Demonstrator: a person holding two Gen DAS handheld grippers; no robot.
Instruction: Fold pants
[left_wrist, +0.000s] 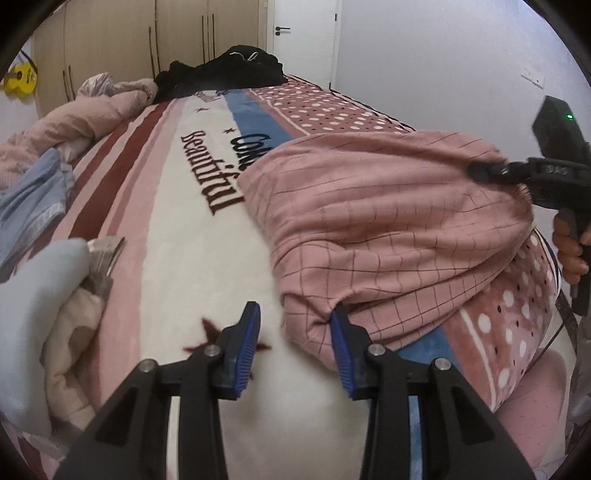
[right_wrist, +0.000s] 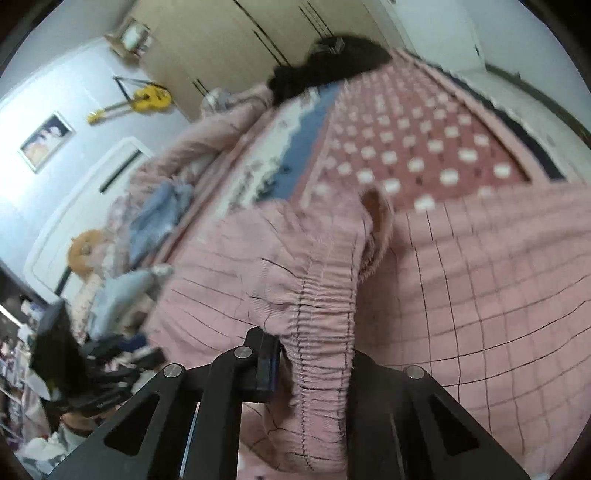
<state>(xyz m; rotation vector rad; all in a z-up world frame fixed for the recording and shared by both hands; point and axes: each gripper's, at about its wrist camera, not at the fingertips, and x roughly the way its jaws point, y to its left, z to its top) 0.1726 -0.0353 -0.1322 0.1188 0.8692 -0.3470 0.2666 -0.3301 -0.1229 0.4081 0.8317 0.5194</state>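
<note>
Bed covered by a plush blanket (left_wrist: 177, 258) with maroon, white and blue stripes, black lettering and a polka-dot border; no containers appear in either view. The pink fleece pants with a thin dark grid pattern (left_wrist: 388, 236) lie bunched on the bed, at 2 o'clock in the left wrist view, partly draped over the polka-dot border. The gathered elastic waistband (right_wrist: 325, 317) is visible in the right wrist view, running from the centre down to 6 o'clock. The left gripper (left_wrist: 295, 332) has its blue-padded fingers (left_wrist: 247, 343) spread wide and holds nothing; the right-hand pad touches a corner of the pants. The right gripper (right_wrist: 314, 369) has its fingers clamped on the waistband; in the left wrist view it appears at 3 o'clock, pinching the cloth's upper edge. Bare white and striped blanket lies open at 11 o'clock of the pants. A black garment pile (left_wrist: 229, 70) sits at 12 o'clock, a crumpled pink quilt (left_wrist: 74, 114) at 10 o'clock, and pale blue and cream cloth (left_wrist: 40, 288) at 8 o'clock. The bed edge falls away at 4 o'clock.
</note>
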